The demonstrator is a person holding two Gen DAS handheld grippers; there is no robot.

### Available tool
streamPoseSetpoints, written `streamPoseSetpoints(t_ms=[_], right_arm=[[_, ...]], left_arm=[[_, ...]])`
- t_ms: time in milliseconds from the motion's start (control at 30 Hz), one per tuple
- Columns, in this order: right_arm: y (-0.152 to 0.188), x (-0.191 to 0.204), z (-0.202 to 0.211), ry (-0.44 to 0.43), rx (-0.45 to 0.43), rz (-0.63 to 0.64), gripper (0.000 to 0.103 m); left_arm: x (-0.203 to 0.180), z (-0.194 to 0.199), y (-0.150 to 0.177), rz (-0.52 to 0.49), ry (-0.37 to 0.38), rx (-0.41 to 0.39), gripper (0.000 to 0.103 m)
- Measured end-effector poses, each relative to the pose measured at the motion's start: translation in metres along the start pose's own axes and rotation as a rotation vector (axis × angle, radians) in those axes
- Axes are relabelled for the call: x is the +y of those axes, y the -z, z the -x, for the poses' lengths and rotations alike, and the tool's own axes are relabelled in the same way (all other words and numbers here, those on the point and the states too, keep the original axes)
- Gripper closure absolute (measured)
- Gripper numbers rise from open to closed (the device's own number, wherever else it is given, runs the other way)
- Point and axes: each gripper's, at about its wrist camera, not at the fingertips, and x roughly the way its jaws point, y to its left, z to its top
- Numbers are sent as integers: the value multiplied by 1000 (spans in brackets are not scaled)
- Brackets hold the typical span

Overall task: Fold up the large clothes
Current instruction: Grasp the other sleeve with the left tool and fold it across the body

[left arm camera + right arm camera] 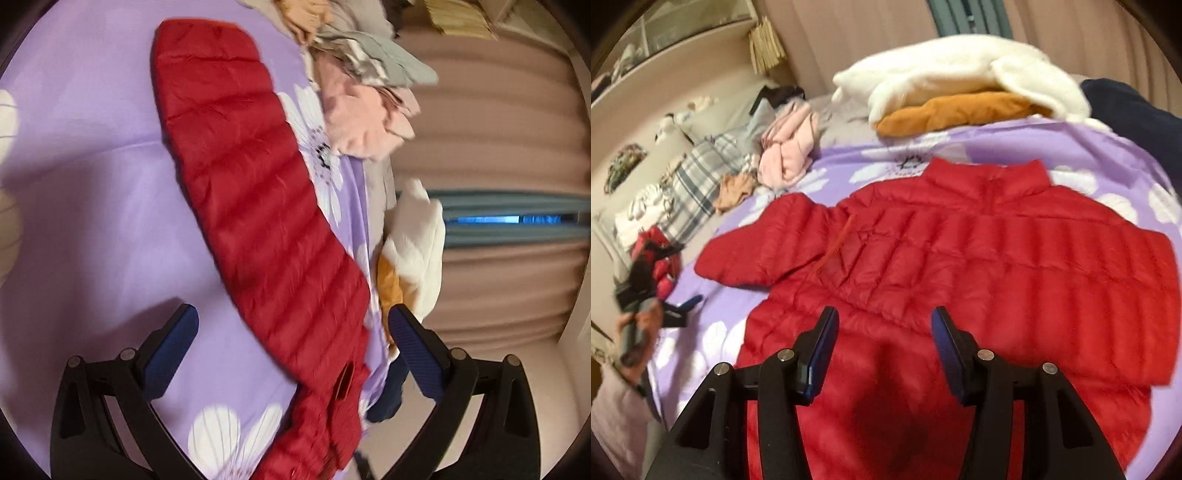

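Jacket (979,251), red quilted puffer, spread flat on purple floral bedsheet (1082,147), collar at far side. Right gripper (884,343) hovering over hem area, jaws parted, nothing between pads. Left gripper (291,332) spread wide, sleeve (258,192) running diagonally between fingers, not pinched. White and mustard folded garments (960,88) beyond collar.

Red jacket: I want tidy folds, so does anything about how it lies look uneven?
Yes. The red jacket lies flat on the purple sheet, but one sleeve sticks out sideways, unfolded.
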Motion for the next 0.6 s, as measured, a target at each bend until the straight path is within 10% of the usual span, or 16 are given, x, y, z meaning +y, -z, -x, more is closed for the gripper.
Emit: streamPoseSetpoints(t_ms=[400, 600], right_arm=[[37, -31, 50, 63, -54, -113, 49], [55, -38, 57, 116, -28, -141, 49]], left_arm=[[3, -14, -46, 83, 4, -151, 8], [12, -24, -56, 96, -137, -142, 80]])
